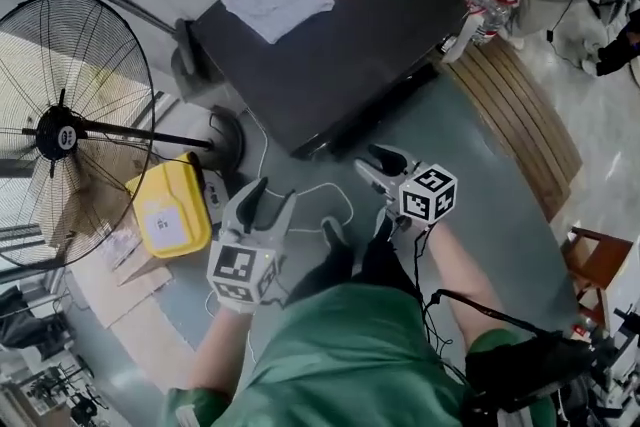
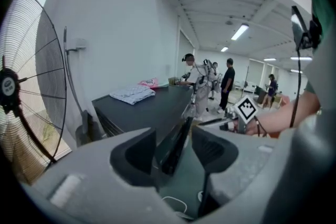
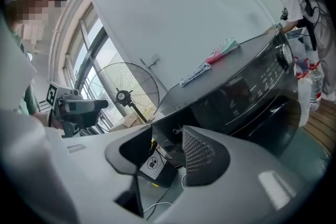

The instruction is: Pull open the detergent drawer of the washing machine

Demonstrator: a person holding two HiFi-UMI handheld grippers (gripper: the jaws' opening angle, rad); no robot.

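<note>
1. Lining up with the washing machine (image 1: 340, 45) is the step now, I think. The pull has not begun.
2. The detergent drawer (image 3: 174, 132) looks shut. It seems to sit at the left end of the top front strip, by the small logo and beside the buttons.
3. The right gripper (image 3: 169, 150) has its jaws spread, with nothing in them. It points at that corner but does not touch it.
4. The left gripper (image 2: 173, 144) is spread and empty too, near the machine's front edge.
5. Next, I think the right gripper must go closer, hook the drawer's edge, squeeze, then pull straight back.
</note>
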